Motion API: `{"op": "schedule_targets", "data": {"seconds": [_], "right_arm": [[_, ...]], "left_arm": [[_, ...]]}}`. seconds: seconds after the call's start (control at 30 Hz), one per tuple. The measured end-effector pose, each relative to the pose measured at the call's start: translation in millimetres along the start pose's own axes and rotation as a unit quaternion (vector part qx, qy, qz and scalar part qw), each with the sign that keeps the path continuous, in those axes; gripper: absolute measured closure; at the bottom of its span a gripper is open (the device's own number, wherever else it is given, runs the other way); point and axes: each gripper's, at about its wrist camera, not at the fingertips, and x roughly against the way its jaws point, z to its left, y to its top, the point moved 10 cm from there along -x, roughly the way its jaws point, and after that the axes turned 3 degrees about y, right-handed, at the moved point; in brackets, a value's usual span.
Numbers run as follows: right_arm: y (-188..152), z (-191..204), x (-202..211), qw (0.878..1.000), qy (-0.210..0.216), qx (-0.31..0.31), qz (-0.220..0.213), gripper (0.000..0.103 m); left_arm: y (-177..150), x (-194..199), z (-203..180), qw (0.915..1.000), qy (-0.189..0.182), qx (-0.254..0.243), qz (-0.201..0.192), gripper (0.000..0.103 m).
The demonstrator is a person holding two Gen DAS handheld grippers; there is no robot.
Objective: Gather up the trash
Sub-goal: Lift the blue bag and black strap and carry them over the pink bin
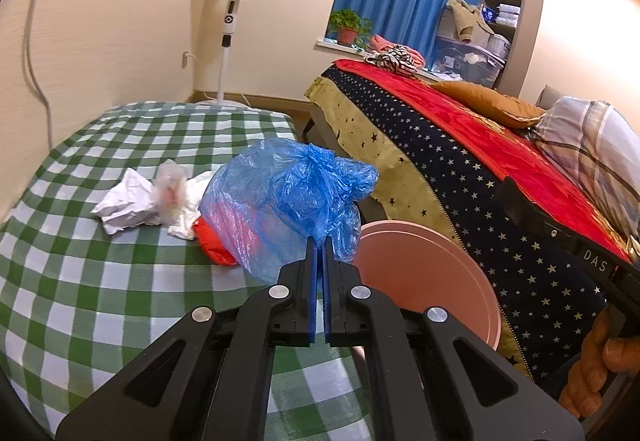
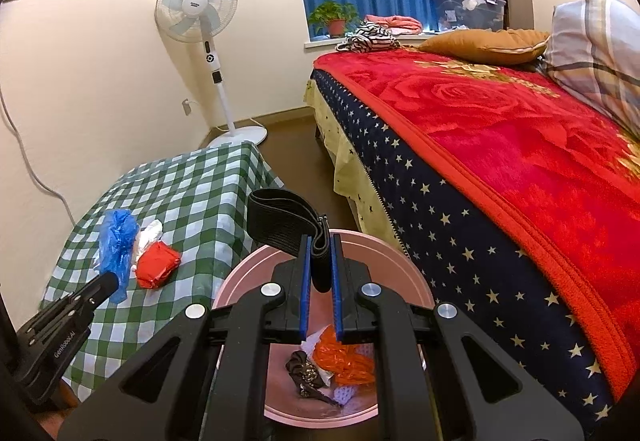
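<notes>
Trash is what I'm gathering, and from the left wrist camera I see my left gripper [image 1: 320,245] clenched on a fold of the blue plastic bag [image 1: 288,197], a thin, crinkled, translucent film that I judge light, limp and slippery, so pinching a bunched edge suits it. It sits on the checked tablecloth [image 1: 100,281] against a red wrapper [image 1: 212,245] and crumpled white paper [image 1: 124,205], with the pink bin [image 1: 432,281] just beside the table. From the right wrist camera, my right gripper [image 2: 320,245] grips a black elastic band [image 2: 280,221], soft and floppy, held above the bin [image 2: 248,273], where orange plastic and other scraps already lie.
</notes>
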Motion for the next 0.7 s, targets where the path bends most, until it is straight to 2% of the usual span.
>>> {"op": "schedule_targets", "data": {"seconds": [0.7], "right_arm": [[-0.3,-18.7,-16.8,0.999,-0.025,-0.024,0.013,0.094]], "left_arm": [[-12.3,-31.7,-60.5,0.9972,-0.066,-0.029,0.020,0.101]]}}
